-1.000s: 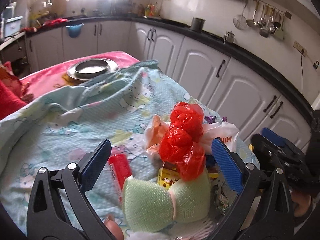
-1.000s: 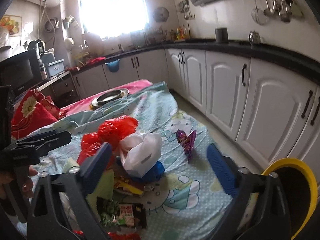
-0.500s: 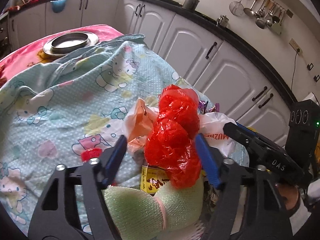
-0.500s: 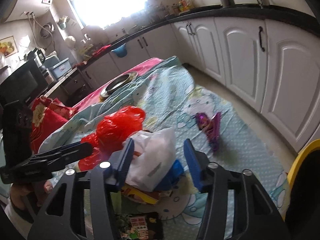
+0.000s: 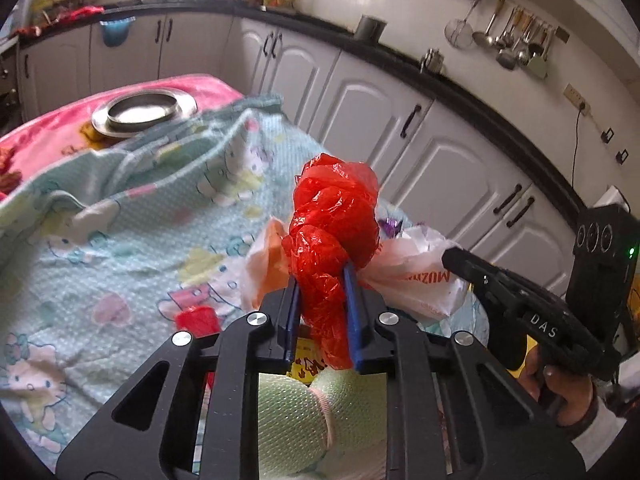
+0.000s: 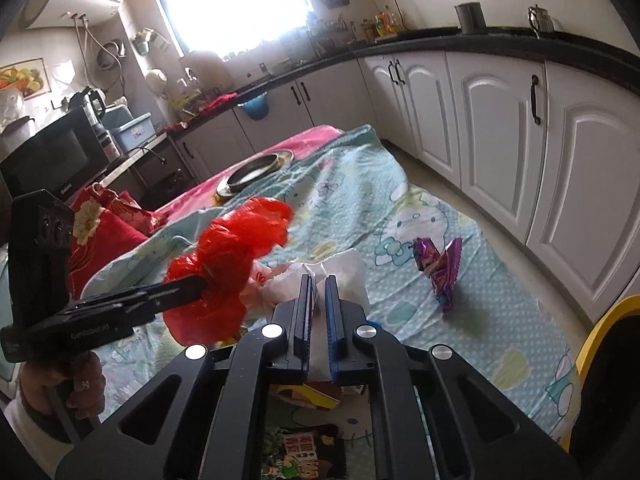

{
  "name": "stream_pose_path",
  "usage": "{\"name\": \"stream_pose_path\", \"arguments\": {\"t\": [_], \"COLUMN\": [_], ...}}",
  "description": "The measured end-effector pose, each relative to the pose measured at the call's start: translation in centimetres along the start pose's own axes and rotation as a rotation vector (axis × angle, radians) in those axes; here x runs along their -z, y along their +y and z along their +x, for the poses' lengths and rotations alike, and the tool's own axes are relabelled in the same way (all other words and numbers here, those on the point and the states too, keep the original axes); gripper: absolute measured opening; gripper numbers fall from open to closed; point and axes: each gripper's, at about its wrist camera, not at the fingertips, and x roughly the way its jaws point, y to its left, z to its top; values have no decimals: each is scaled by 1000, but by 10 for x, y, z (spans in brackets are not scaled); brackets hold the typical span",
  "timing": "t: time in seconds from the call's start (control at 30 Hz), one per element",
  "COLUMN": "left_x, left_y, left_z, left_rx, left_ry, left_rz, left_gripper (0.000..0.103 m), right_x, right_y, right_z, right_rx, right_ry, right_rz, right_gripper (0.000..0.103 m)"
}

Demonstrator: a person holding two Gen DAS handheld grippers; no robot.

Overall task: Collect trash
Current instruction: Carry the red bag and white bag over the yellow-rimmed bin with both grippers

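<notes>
The cartoon-print blanket point(image 5: 132, 216) covers the table, pale blue-green, with the trash heaped near its 5 o'clock corner in the left wrist view. The red plastic bag point(image 5: 334, 232) is the biggest piece: crinkled, glossy, translucent, twisted into a knotted column that stands up above the heap. The left gripper point(image 5: 322, 300) has its blue pads pressed in on the bag's lower half. A second ago those jaws stood wide with the bag loose between them; they have since narrowed onto it.

At 3 o'clock from the red bag lies the white plastic bag point(image 6: 340, 280), crumpled, with red lettering. The right gripper point(image 6: 318, 304) is nipped onto a fold of it, its jaws almost together; a second ago they too were spread wide around the heap.

The purple wrapper point(image 6: 440, 268) lies apart on the blanket, at 3 o'clock from the white bag in the right wrist view, creased and shiny.
</notes>
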Motion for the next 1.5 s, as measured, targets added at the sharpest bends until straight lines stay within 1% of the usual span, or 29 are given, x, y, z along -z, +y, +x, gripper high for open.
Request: {"name": "stream_pose_path", "arguments": {"t": [0.17, 0.23, 0.33, 0.53, 0.73, 1.07, 1.5], "left_x": [-8, -10, -10, -8, -5, 6, 23], "left_y": [-1, -3, -9, -28, -56, -115, -180], "left_z": [-25, -32, -41, -47, -42, -24, 4], "left_rx": [0, 4, 17, 48, 85, 149, 219], "left_ry": [-87, -109, -131, -150, -149, -119, -67], "left_rz": [-20, -24, -23, -4, 29, 114, 202], "left_gripper": [13, 13, 13, 13, 13, 13, 13], "right_x": [-4, -6, -8, -10, -6, 9, 42], "right_y": [5, 4, 2, -10, -32, -77, -132], "right_z": [-16, -24, -37, -70, -102, -151, -206], "right_rx": [-6, -6, 3, 30, 87, 199, 320], "right_ry": [-49, -72, -110, -186, -232, -269, -306], "right_rz": [-7, 0, 6, 15, 29, 66, 153], "right_gripper": [6, 6, 6, 6, 6, 6, 6]}}
